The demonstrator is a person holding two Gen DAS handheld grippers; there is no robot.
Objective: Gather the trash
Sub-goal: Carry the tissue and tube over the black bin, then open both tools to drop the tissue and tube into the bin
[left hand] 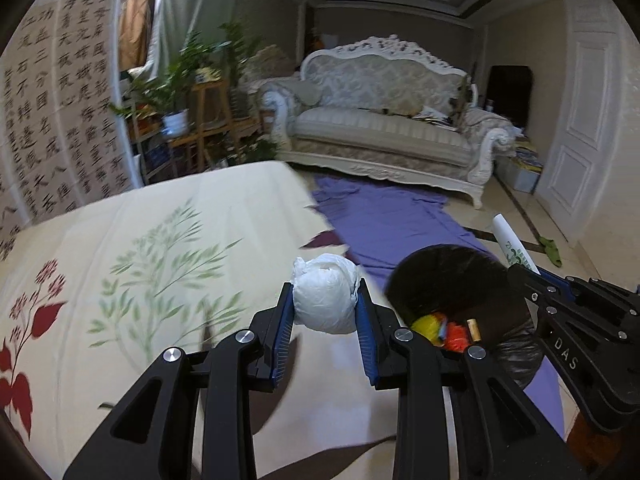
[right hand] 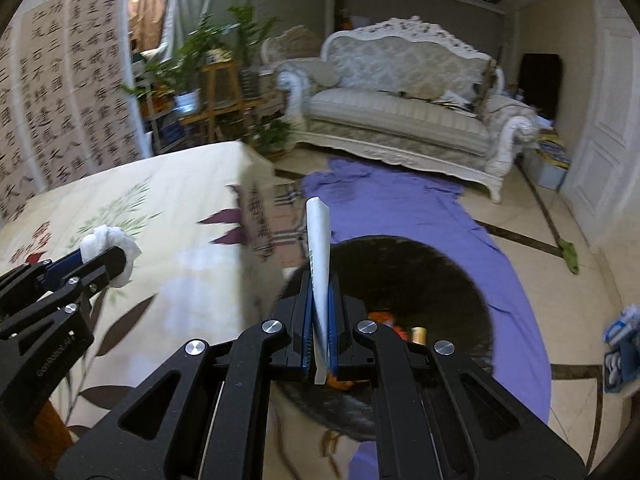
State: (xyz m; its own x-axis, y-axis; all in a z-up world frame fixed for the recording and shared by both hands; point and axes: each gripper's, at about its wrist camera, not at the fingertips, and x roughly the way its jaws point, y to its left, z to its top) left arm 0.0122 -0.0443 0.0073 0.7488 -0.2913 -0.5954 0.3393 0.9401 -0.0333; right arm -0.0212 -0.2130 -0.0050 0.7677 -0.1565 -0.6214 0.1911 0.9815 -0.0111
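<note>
My left gripper is shut on a crumpled white paper ball and holds it above the table's right edge. It also shows in the right wrist view, with the ball between its fingers. My right gripper is shut on a flat white paper packet, held upright above a black trash bag. The bag is open and holds yellow, orange and other scraps. In the left wrist view the right gripper sits just right of the bag with the packet sticking up.
A table with a cream floral cloth fills the left. A purple sheet lies on the tiled floor. An ornate white sofa stands behind, plants at left, a white door at right. Blue-white packaging lies on the floor.
</note>
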